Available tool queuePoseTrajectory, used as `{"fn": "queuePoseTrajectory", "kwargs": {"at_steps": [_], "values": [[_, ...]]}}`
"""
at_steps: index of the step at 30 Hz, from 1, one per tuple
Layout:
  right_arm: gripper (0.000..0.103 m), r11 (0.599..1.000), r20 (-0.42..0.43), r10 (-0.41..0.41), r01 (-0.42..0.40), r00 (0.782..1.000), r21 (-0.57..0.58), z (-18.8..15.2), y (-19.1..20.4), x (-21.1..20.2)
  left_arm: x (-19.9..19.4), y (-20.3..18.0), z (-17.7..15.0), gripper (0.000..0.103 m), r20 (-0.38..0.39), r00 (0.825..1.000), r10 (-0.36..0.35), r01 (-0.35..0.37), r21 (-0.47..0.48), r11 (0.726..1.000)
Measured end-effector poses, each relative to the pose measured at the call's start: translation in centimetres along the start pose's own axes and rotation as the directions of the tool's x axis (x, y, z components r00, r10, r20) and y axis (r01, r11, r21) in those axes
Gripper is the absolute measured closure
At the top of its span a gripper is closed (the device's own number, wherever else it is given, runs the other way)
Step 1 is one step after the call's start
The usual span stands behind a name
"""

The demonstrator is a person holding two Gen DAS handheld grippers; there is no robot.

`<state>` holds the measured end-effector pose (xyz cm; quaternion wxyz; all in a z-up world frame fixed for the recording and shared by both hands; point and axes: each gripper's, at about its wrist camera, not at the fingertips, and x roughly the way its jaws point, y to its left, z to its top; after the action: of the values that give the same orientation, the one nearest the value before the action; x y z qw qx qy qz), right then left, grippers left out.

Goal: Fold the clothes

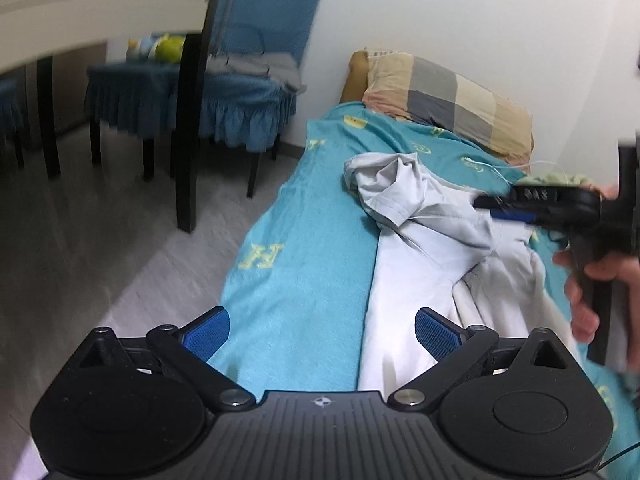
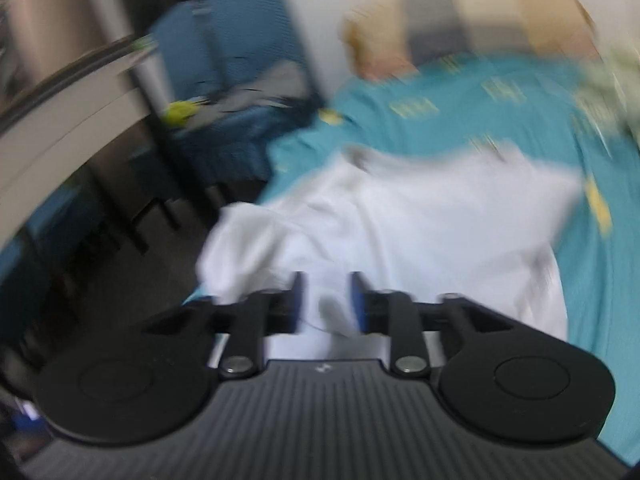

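Observation:
A pale grey-white shirt [image 1: 420, 248] lies crumpled on a bed with a teal sheet [image 1: 304, 248]. My left gripper [image 1: 322, 334] is open and empty, its blue pads [image 1: 206, 336] wide apart over the sheet and the shirt's near edge. My right gripper [image 1: 486, 206] shows in the left wrist view, reaching over the shirt's far part from the right. In the blurred right wrist view the right gripper [image 2: 326, 304] has its jaws partly closed with white shirt cloth [image 2: 400, 220] between them; whether they pinch it I cannot tell.
A checked pillow [image 1: 448, 100] lies at the head of the bed against the white wall. A dark table leg [image 1: 188, 128] and blue-covered chairs [image 1: 248, 80] stand on the grey floor [image 1: 100, 240] to the left.

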<state>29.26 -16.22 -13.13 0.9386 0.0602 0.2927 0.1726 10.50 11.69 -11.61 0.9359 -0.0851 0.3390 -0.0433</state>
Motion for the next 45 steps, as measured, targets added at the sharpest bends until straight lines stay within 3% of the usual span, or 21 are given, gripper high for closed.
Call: {"fn": "queuePoseTrajectory", "kwargs": {"at_steps": [3, 6, 10, 13, 15, 17, 18, 21, 25, 30, 34, 36, 38, 41, 43, 44, 45], "values": [[0.047, 0.990, 0.025, 0.050, -0.046, 0.998, -0.137, 0.5, 3.5, 0.7, 0.3, -0.4, -0.1, 0.003, -0.010, 1.000, -0.003, 0.003, 0.019, 1.000], [0.048, 0.981, -0.057, 0.068, -0.077, 0.996, -0.176, 0.6, 5.8, 3.4, 0.5, -0.3, -0.2, 0.003, -0.015, 1.000, -0.013, 0.013, 0.020, 1.000], [0.048, 0.960, -0.157, 0.002, -0.046, 0.988, -0.278, -0.6, 7.8, 7.6, 0.8, 0.2, -0.4, 0.003, -0.027, 1.000, -0.011, 0.012, 0.018, 1.000], [0.050, 0.936, -0.169, -0.079, 0.014, 0.982, -0.352, -1.1, 8.4, 9.4, 0.8, 0.2, -0.5, 0.003, -0.028, 0.999, -0.015, 0.016, 0.028, 0.999], [0.068, 0.924, -0.089, -0.131, 0.089, 0.987, -0.371, -0.5, 8.3, 9.1, 0.8, 0.1, -0.6, 0.003, -0.031, 0.999, -0.023, 0.025, 0.041, 0.999], [0.087, 0.940, -0.036, -0.144, 0.125, 0.989, -0.317, 0.7, 7.4, 8.2, 1.0, -0.1, -0.7, 0.003, -0.042, 0.999, -0.033, 0.035, 0.050, 0.998], [0.089, 0.958, -0.015, -0.127, 0.119, 0.992, -0.262, 1.4, 6.6, 7.5, 1.1, -0.2, -0.7, 0.003, -0.045, 0.998, -0.036, 0.038, 0.054, 0.998], [0.092, 0.982, 0.054, -0.108, 0.115, 0.993, -0.150, 3.3, 4.3, 5.5, 1.3, -0.4, -0.9, 0.003, -0.052, 0.998, -0.042, 0.045, 0.060, 0.997], [0.092, 0.988, 0.074, -0.152, 0.154, 0.986, -0.015, 5.3, -0.6, 5.2, 1.6, -0.5, -1.1, 0.003, -0.063, 0.997, -0.050, 0.053, 0.057, 0.997], [0.092, 0.950, -0.022, -0.230, 0.230, 0.973, 0.210, 5.2, -7.0, 8.0, 2.1, -0.6, -1.5, 0.003, -0.080, 0.995, -0.059, 0.064, 0.052, 0.997], [0.092, 0.936, -0.054, -0.282, 0.287, 0.958, 0.204, 4.4, -8.8, 9.7, 2.7, -0.9, -1.9, 0.003, -0.097, 0.994, -0.057, 0.064, 0.063, 0.996], [0.090, 0.925, -0.049, -0.299, 0.302, 0.953, 0.230, 4.2, -9.7, 9.8, 2.9, -1.1, -2.1, 0.003, -0.104, 0.993, -0.053, 0.061, 0.074, 0.995], [0.089, 0.899, -0.031, -0.297, 0.290, 0.954, 0.328, 4.3, -11.2, 9.2, 3.2, -1.2, -2.2, 0.003, -0.113, 0.992, -0.050, 0.059, 0.079, 0.995], [0.087, 0.867, -0.005, -0.247, 0.224, 0.969, 0.446, 3.8, -12.8, 7.3, 3.5, -1.2, -2.2, 0.003, -0.118, 0.991, -0.058, 0.065, 0.059, 0.996], [0.077, 0.874, 0.027, -0.168, 0.136, 0.985, 0.467, 3.1, -12.3, 5.9, 3.6, -1.2, -2.2, 0.003, -0.121, 0.991, -0.065, 0.071, 0.044, 0.997], [0.063, 0.876, 0.044, -0.127, 0.091, 0.991, 0.474, 2.8, -12.0, 5.2, 3.7, -1.2, -2.2, 0.003, -0.122, 0.990, -0.069, 0.074, 0.038, 0.997], [0.042, 0.887, 0.051, -0.077, 0.045, 0.996, 0.459, 2.5, -11.2, 4.7, 3.7, -1.3, -2.2, 0.003, -0.121, 0.990, -0.072, 0.077, 0.034, 0.996]]}}
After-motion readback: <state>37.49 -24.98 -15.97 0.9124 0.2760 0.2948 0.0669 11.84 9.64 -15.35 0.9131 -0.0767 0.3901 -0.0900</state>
